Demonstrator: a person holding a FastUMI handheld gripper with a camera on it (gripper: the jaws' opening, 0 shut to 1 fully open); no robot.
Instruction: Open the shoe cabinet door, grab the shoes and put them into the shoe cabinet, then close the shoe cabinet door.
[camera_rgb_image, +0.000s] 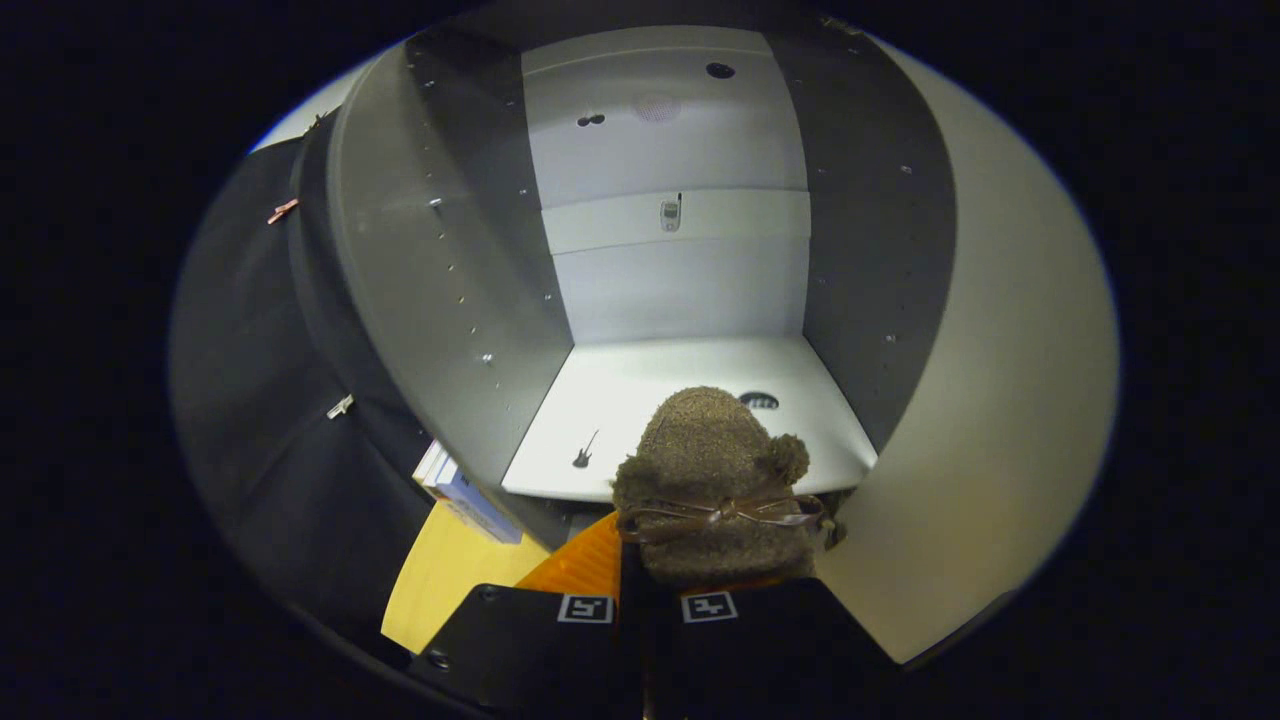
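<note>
Item: shoe (712, 480), brown fuzzy fabric with a thin brown bow and two small ear-like bumps. Position: held at its heel end between the fingers of the hand-held gripper (648, 608), which are closed tight on it; toe points into the shoe cabinet (690, 270). Cabinet: door (990, 400) swung open to the right, white shelf floor (660, 390) bearing a small guitar-shaped mark. No legible writing; each finger carries a square coded marker.

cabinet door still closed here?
No. The shoe cabinet is open, its white bottom shelf exposed beyond the gripper, whose jaws are shut on the brown fuzzy shoe.
</note>
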